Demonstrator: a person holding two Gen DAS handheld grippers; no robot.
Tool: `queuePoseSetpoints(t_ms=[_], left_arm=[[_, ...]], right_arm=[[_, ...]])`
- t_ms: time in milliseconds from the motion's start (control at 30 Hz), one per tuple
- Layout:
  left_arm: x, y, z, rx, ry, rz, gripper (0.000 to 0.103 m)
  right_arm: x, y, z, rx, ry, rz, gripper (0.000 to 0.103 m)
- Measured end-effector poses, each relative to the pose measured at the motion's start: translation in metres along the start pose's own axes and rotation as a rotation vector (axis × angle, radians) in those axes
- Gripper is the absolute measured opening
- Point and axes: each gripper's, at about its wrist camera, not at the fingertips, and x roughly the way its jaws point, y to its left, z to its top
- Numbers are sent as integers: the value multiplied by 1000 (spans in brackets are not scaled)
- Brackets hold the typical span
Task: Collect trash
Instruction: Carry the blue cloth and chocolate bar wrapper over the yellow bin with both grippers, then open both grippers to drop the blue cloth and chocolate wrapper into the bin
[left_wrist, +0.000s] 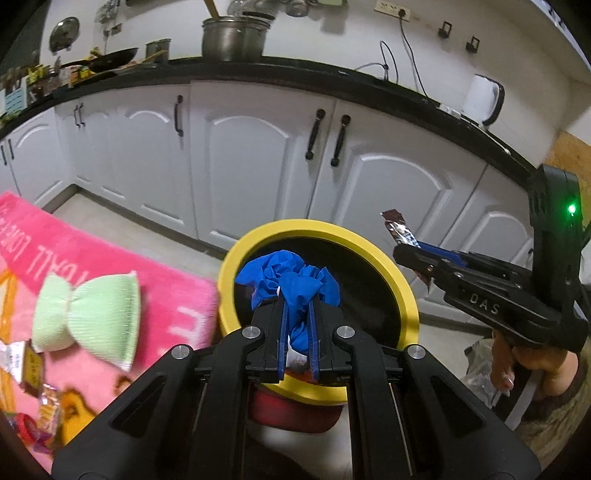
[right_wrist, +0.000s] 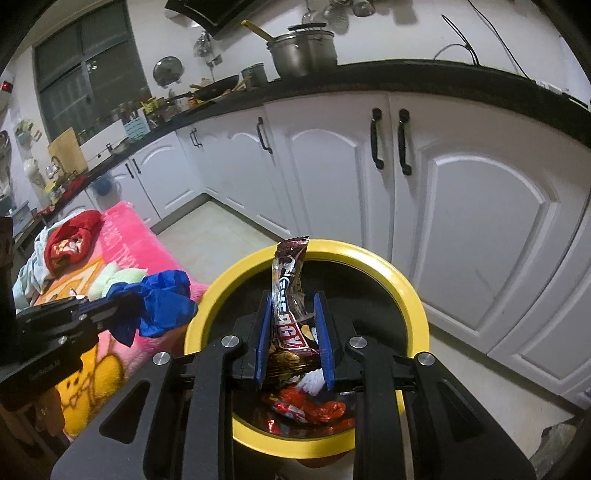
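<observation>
A: Why are both loads hanging over the yellow bin (right_wrist: 413, 295)?

B: So they'd fall straight in. The left gripper (left_wrist: 297, 325) is clenched on a blue glove (left_wrist: 291, 280); the right gripper (right_wrist: 293, 343) grasps a snack wrapper (right_wrist: 290, 295) (wrappers already lie below).

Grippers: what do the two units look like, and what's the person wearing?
Both are matte black plastic linkages with silver pivot pins and blue pads on the fingers. The right gripper, seen side-on from the left wrist view, has raised "DAS" lettering and a tall black rear mount with a green light. The left gripper looks the same build. The sleeve is brownish, patterned.
</observation>
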Motion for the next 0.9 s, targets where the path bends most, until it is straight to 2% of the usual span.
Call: queuePoseSetpoints(t_ms=[433, 900], left_arm=[[38, -18, -13, 22, 75, -31, 5], [64, -11, -20, -12, 135, -37, 5]], right_arm=[[22, -31, -15, 60, 61, -11, 22], [42, -39, -23, 78, 119, -7, 24]])
